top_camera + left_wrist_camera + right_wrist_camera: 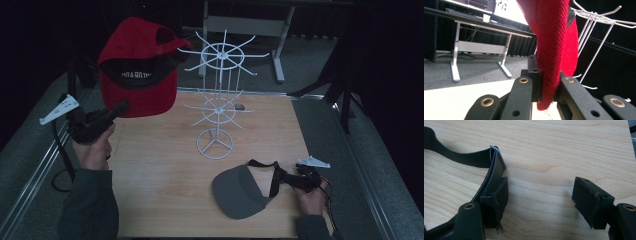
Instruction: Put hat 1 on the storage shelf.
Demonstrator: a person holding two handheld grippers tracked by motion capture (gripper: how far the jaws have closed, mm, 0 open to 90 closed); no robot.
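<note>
On the pale wood table point(165, 200) in a dark room, left fingers point(524, 92) clamp a red cap point(137, 65); right fingers point(589, 200) gape, empty.

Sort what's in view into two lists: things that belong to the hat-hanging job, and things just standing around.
In the job:
- red cap, clamped in the left gripper
- grey visor, its strap by the open right gripper
- white wire rack

Standing around:
- metal-framed desk behind the table
- paper cup on it
</note>
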